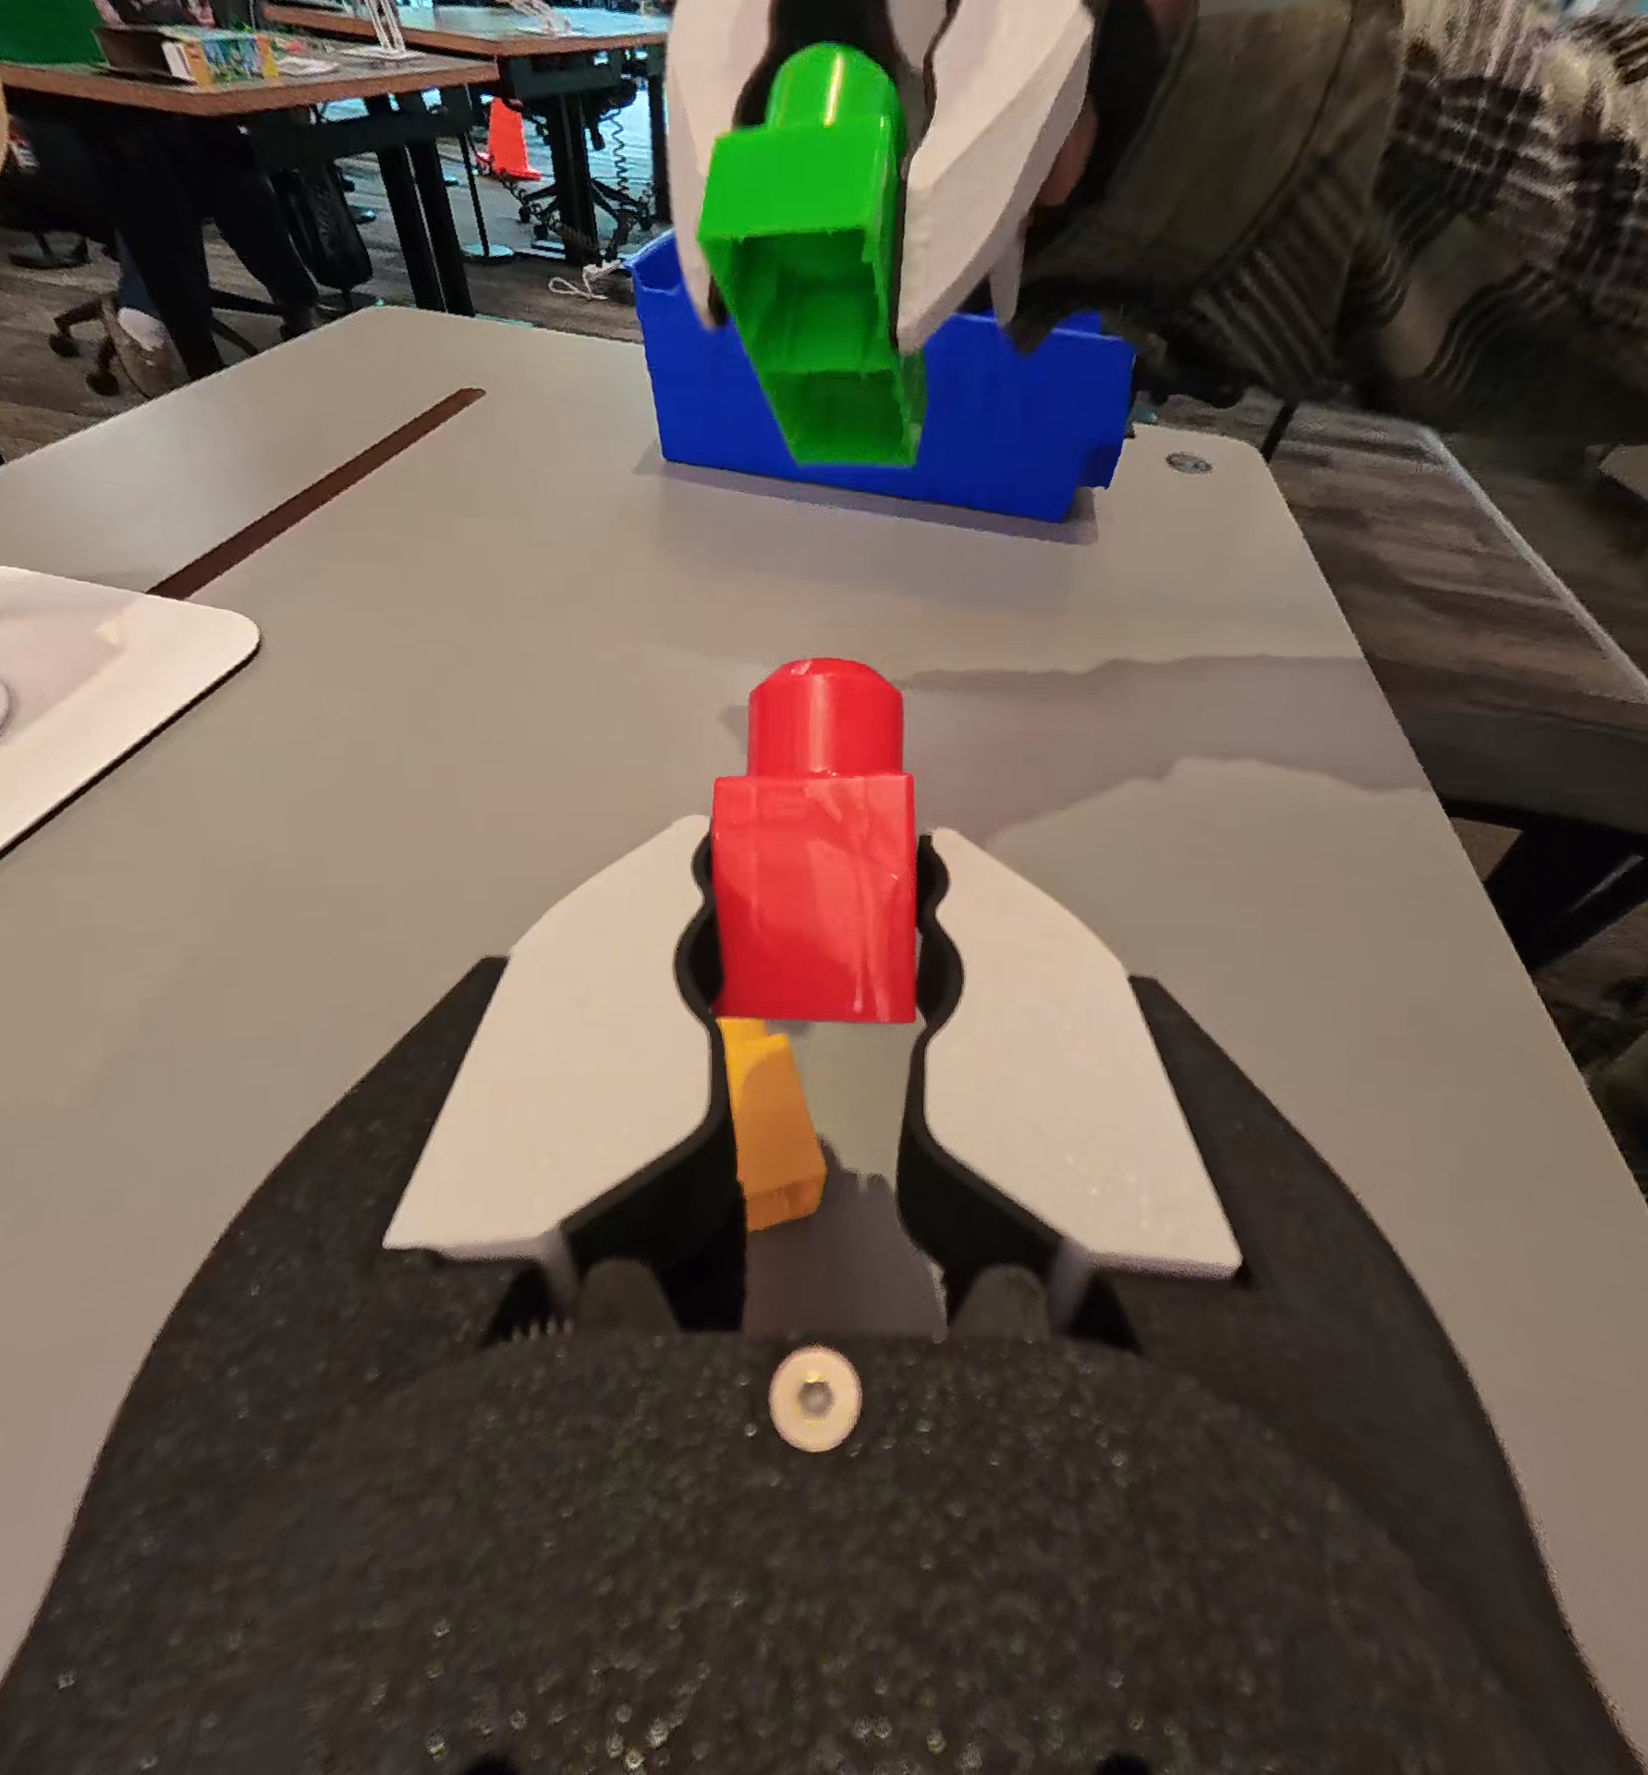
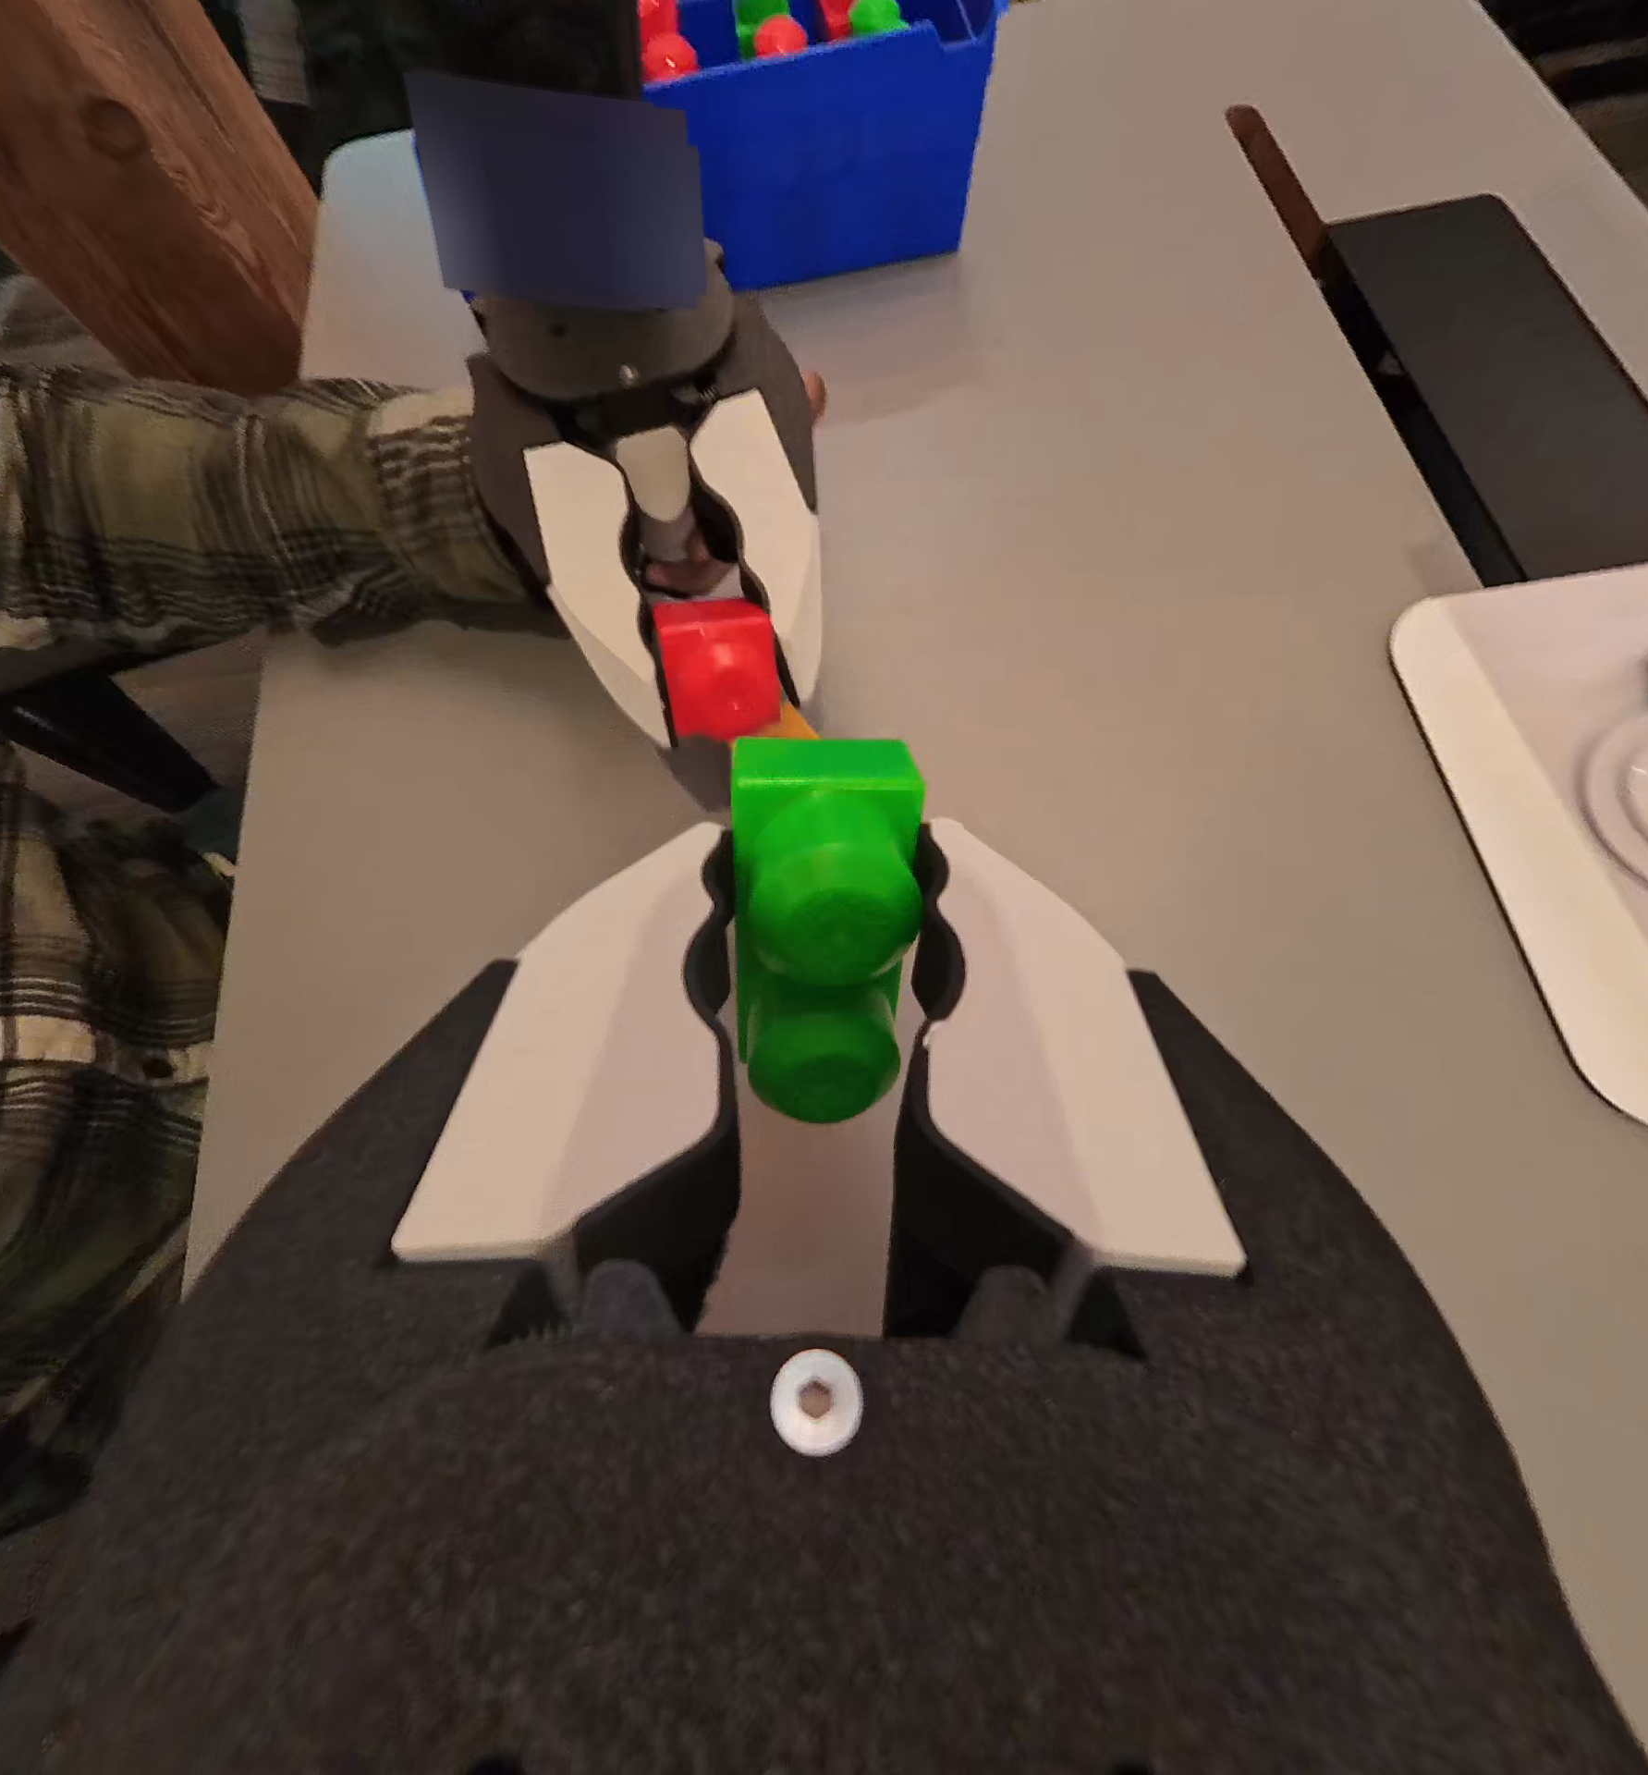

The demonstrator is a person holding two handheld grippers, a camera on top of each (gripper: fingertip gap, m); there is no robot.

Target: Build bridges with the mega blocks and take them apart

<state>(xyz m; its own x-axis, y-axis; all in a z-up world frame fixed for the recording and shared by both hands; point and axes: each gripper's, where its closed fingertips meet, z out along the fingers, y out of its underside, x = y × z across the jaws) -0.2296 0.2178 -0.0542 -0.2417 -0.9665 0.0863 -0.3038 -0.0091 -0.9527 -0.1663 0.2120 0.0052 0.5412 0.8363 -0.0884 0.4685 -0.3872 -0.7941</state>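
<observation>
Jaws of my left gripper [image 1: 815, 922] clench a red block [image 1: 815, 898] by its sides, stud pointing away from the camera, with a yellow block [image 1: 772, 1124] showing just beneath it, above the grey worktop [image 1: 416, 768]. Whether the yellow piece is joined to the red one I cannot tell. In the right wrist view, my right gripper [image 2: 824, 922] is clamped on a green two-stud block [image 2: 824, 922], held above the worktop with its studs facing the camera. Just beyond it the left gripper [image 2: 719, 663] presents the red block [image 2: 714, 672], a sliver of yellow [image 2: 796, 722] between red and green. From the left wrist view the green block [image 1: 820, 259] hangs tilted in the far gripper [image 1: 810, 317], its hollow underside facing me. Farther off stands a blue bin [image 1: 993, 432] on the worktop, red and green blocks [image 2: 772, 29] inside it. A white tray [image 1: 80, 663] lies at the left edge, a plaid sleeve [image 1: 1521, 192] at far right.
</observation>
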